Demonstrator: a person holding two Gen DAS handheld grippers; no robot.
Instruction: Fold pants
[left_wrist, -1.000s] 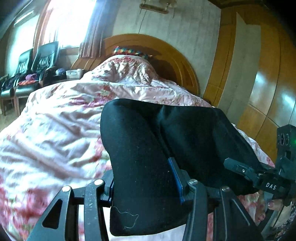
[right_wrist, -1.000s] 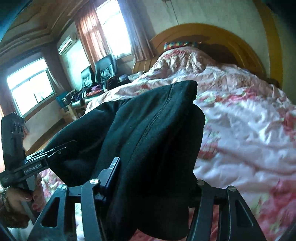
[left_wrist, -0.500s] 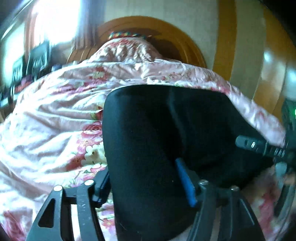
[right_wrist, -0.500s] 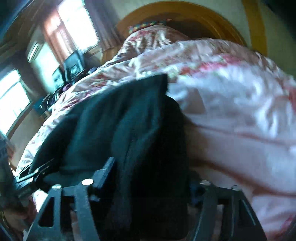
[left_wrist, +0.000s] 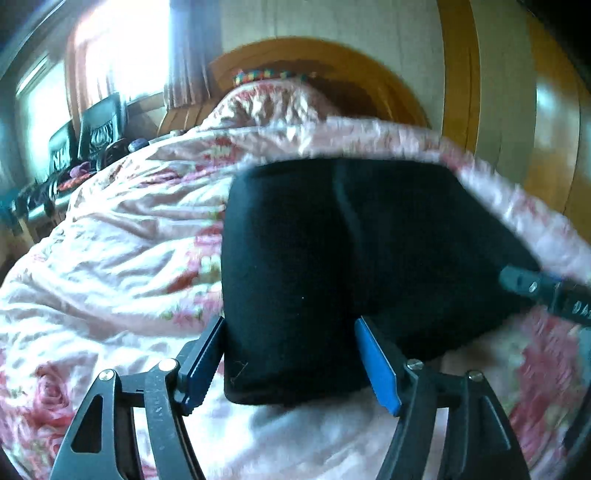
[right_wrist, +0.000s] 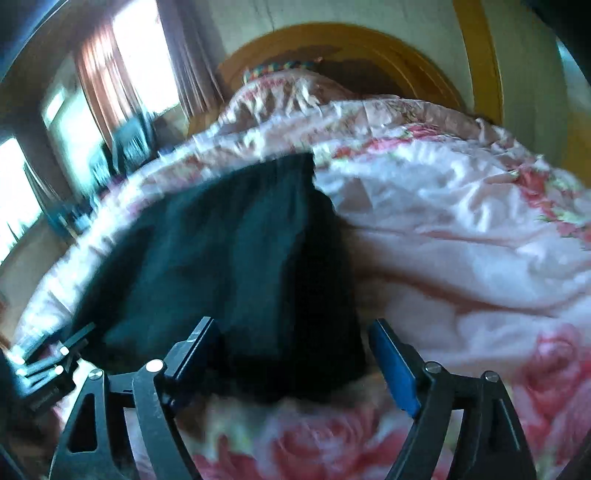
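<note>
A home bedroom.
A bed with floral quilt, arched wooden headboard, curtained window and dark armchairs.

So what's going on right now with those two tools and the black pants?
Left tool open, astride the near edge of the folded pants. Right tool open likewise. Pants lie on the floral quilt. Nothing in the way.

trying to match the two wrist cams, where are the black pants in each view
Left wrist view: the black pants fill the centre, lying on the floral quilt, near edge between the open jaws of the left gripper.
Right wrist view: the pants sit centre-left, near edge between the open jaws of the right gripper.
Shared landmark: the arched wooden headboard at top centre of both.
</note>
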